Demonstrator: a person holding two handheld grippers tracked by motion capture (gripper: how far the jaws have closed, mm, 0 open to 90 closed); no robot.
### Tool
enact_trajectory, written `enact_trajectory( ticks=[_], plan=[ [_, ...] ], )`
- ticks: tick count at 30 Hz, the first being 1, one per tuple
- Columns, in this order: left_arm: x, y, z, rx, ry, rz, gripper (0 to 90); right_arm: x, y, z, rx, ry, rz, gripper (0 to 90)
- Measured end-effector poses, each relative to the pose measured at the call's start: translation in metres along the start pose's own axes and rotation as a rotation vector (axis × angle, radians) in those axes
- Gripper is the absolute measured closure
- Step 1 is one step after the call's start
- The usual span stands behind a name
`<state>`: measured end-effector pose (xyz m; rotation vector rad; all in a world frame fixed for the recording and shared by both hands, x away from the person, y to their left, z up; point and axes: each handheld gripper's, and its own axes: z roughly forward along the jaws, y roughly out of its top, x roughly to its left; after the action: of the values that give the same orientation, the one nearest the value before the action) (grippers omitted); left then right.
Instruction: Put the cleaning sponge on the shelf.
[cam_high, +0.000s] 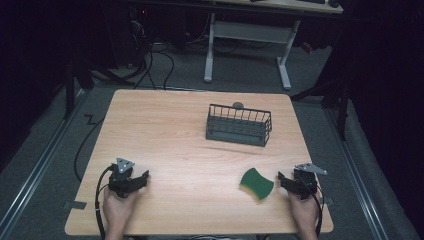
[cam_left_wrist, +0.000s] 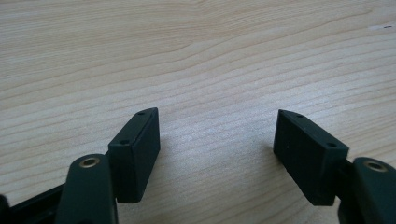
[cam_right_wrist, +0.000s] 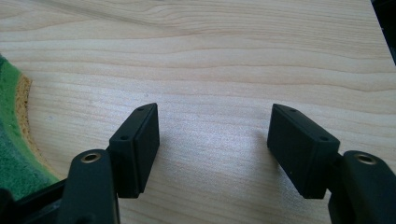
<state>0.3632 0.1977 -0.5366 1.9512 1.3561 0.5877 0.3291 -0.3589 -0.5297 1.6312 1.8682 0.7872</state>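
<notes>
I am holding my left gripper (cam_high: 135, 184) near the table's (cam_high: 190, 150) near-left corner and my right gripper (cam_high: 289, 184) near its near-right corner, both low over the wood. Each is standing with its jaws wide apart — bare table between the pads, nothing gripped.

Hidden or cut off: in the right gripper view the green sponge (cam_right_wrist: 11, 149) is showing as a sliver at the left border, its yellowish underside just peeking out beneath the green top, the rest running out of the picture. In the high view my forearms are being cut by the bottom edge, and a small dark round thing behind the wire basket (cam_high: 239, 125) is too dim to name. The room beyond the table's far edge is lying in darkness.

The sponge (cam_high: 257, 183) is lying flat, green face up, its long sides curving in at the waist. Its long axis is running diagonally, from up-left toward the near-right corner of the table.

Relative to my fingers, the sponge is sitting just beside the right gripper's tips, on their inner side toward the table's middle, not between the jaws; I cannot tell whether it touches them. It is lying well apart from my left gripper. The basket is standing toward the far edge, right of centre, well apart from the sponge.
</notes>
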Motion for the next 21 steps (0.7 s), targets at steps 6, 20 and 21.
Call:
enact_trajectory(
  ticks=[6,20,21],
  plan=[
    [-0.0001,-0.0001,-0.0001,0.001,-0.004,0.002,31.4,0.0,0.0,0.0,0.0,0.0,0.0,34.2],
    [0.0001,0.0001,-0.0001,0.001,-0.005,0.0,31.5,-0.0003,0.0001,0.0001,-0.002,0.002,-0.002,34.3],
    [0.0,0.0001,-0.0001,0.001,-0.005,0.001,31.5,-0.0004,0.0001,0.0001,-0.002,0.003,-0.002,34.3]
  ],
)
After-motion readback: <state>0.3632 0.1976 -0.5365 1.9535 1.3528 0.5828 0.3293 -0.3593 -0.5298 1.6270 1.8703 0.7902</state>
